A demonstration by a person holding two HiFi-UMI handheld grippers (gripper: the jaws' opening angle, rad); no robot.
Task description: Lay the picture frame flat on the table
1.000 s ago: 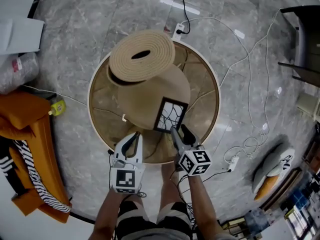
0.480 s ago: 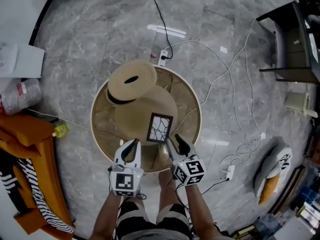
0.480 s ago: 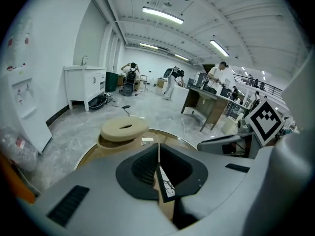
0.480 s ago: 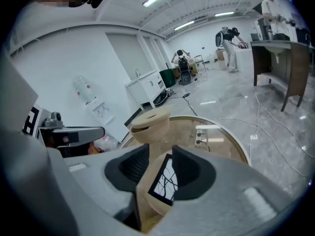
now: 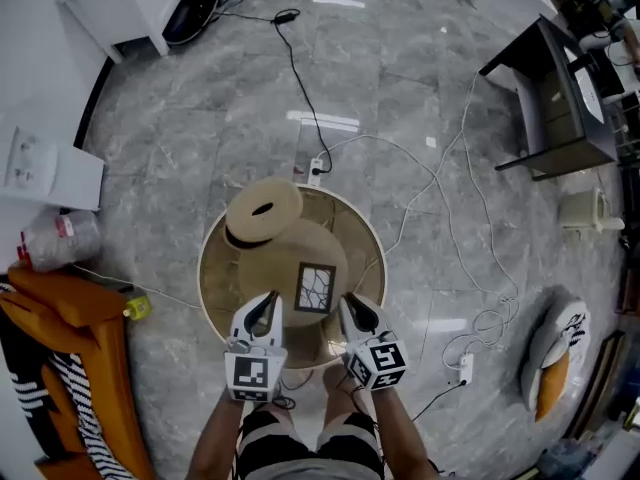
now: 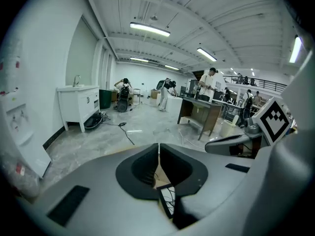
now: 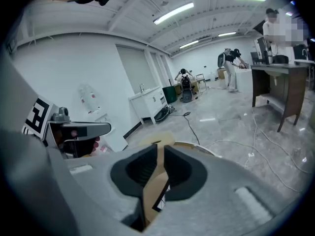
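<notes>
pointing downward, left tool (image 5: 266, 302) pinched, right tool (image 5: 351, 304) just closing, empty

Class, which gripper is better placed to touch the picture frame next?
Right, probably: the right gripper, whose empty jaws have just been closing, hangs nearer the picture frame than the left gripper.

Grey marble floor (image 5: 400, 98) all round, glossy under ceiling strip lights (image 6: 150, 29). A white cabinet (image 5: 130, 8) stands by the white wall (image 6: 44, 82) at eleven o'clock, a dark desk (image 5: 545, 98) at two. Cables (image 5: 300, 78) trail at twelve, and orange fabric (image 5: 60, 308) lies at eight.
</notes>
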